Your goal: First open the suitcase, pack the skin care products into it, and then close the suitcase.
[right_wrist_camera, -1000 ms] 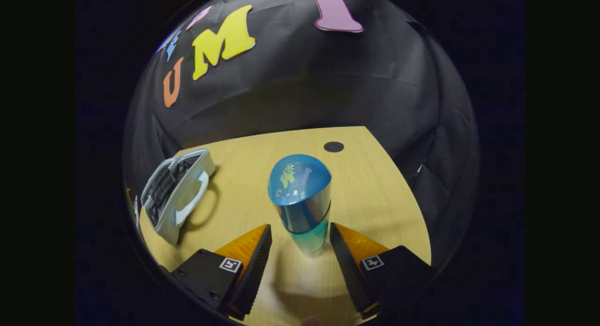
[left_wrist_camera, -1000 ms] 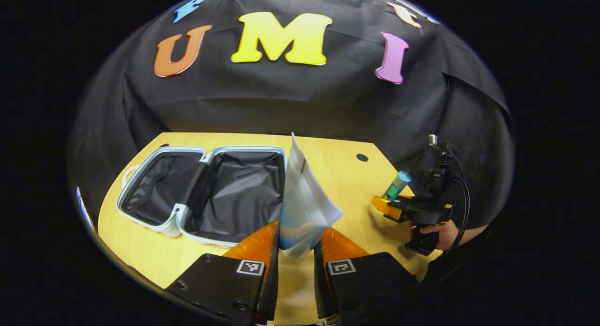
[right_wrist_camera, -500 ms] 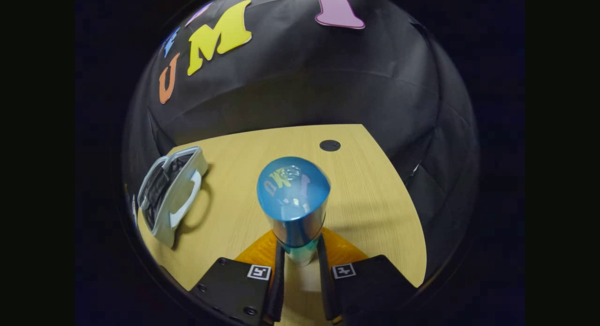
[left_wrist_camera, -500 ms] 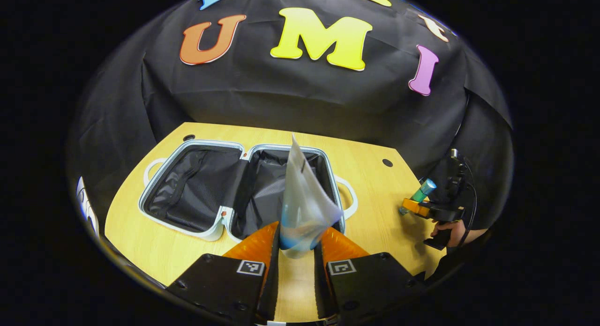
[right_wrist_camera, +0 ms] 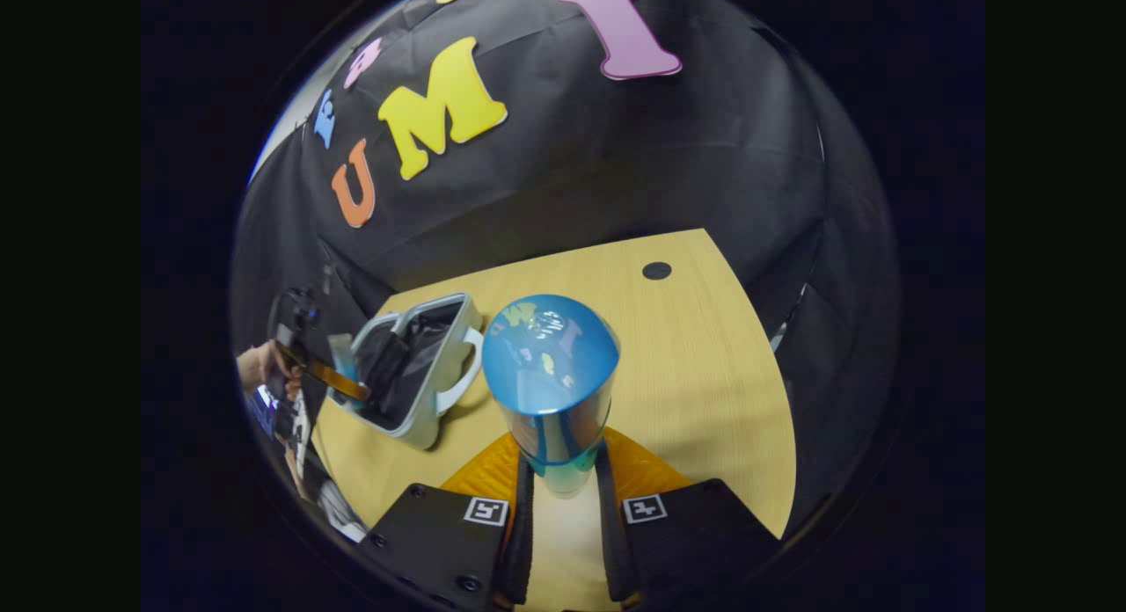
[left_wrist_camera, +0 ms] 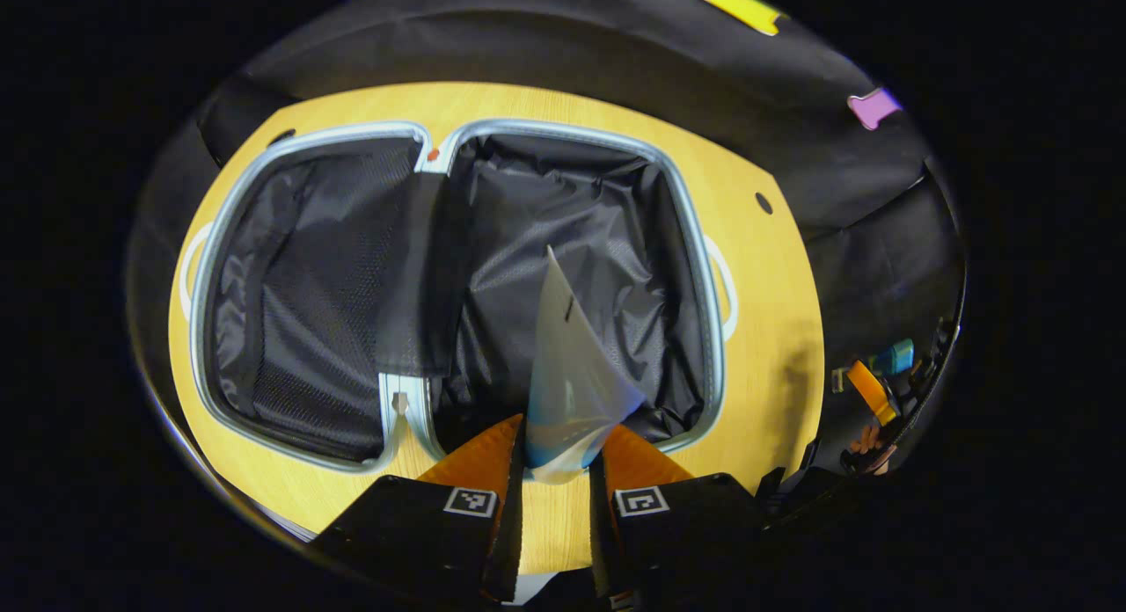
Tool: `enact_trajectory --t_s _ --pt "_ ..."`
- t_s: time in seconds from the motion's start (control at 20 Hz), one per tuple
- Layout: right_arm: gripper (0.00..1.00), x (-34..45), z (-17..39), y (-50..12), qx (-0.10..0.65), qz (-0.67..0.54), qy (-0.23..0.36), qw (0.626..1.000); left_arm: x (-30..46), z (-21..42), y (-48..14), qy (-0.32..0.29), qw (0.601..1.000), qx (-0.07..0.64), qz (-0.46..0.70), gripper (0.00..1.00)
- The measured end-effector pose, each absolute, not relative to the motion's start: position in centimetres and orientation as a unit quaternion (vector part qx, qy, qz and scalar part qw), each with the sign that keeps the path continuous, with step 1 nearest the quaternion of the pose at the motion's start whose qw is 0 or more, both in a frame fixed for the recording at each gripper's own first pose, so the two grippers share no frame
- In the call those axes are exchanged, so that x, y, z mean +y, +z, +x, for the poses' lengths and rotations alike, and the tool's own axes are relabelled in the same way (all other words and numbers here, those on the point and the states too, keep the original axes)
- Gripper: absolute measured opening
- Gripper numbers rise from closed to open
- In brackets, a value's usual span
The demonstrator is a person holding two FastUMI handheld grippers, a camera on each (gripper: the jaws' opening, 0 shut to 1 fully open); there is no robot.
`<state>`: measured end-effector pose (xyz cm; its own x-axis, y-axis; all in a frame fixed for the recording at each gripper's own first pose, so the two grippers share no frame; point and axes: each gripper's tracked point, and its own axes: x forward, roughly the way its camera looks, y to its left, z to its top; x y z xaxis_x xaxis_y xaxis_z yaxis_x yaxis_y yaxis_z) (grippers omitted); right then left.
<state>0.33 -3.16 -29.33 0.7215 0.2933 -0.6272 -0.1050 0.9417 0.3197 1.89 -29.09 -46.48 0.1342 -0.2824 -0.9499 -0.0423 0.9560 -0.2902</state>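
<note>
Left gripper pinching sachet over open suitcase, lower before release; right gripper clamps bottle.

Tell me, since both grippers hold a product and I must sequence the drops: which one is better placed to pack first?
Left. The left gripper, shut on the sachet, hangs right over the open suitcase. The right gripper holds the bottle off beside the case, over bare table.

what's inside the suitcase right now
Only black lining shows in both halves of the open suitcase. The pouch, held in the left tongs, hides part of the right half.
</note>
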Motion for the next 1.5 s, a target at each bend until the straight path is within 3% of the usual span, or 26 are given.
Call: enact_trajectory --t_s 0.2,0.25,0.5,0.85,0.9,0.95,1.0,1.1,1.15,1.2,1.25,1.5 --pt "0.30 -5.4 -2.9 -27.8 0.351 0.115 0.088 0.925 -29.6 3.1 -48.8 -0.091 0.674 0.715 -0.163 0.35" --pt "0.34 -5.9 -3.7 -27.6 0.350 0.113 0.082 0.926 -29.2 3.3 -49.7 -0.089 0.664 0.726 -0.155 0.35" --pt "0.30 -6.9 -6.2 -27.2 0.354 0.124 0.063 0.925 -27.4 3.9 -52.4 -0.068 0.623 0.774 -0.092 0.35" --pt "0.30 -4.0 -6.9 -26.2 0.349 0.112 0.090 0.926 -27.9 4.1 -53.1 -0.056 0.622 0.776 -0.083 0.42" --pt "0.30 -3.3 -6.8 -26.1 0.350 0.109 0.096 0.925 -28.2 4.1 -53.0 -0.059 0.626 0.773 -0.090 0.52" --pt "0.28 -2.5 -6.7 -25.9 0.350 0.106 0.104 0.925 -28.5 4.1 -52.5 -0.063 0.628 0.770 -0.096 0.47" --pt "0.30 -1.5 -6.7 -25.6 0.350 0.101 0.114 0.924 -28.7 4.0 -51.9 -0.065 0.632 0.766 -0.096 0.49" --pt "0.28 1.2 -6.2 -25.2 0.351 0.091 0.142 0.921 -28.6 4.1 -50.2 -0.072 0.654 0.748 -0.089 0.74" --pt "0.30 3.0 -5.7 -24.9 0.352 0.084 0.160 0.918 -28.6 4.1 -49.3 -0.078 0.673 0.730 -0.090 0.78" --pt "0.30 5.0 -5.0 -24.4 0.351 0.077 0.180 0.915 -28.7 4.2 -47.9 -0.084 0.695 0.708 -0.100 0.93" --pt "0.28 7.2 -4.2 -23.9 0.350 0.072 0.203 0.912 -28.7 4.1 -46.2 -0.088 0.716 0.683 -0.113 0.83" --pt "0.29 18.4 0.5 -23.3 0.399 0.078 0.282 0.869 -28.0 2.0 -38.1 -0.102 0.847 0.495 -0.169 0.83"
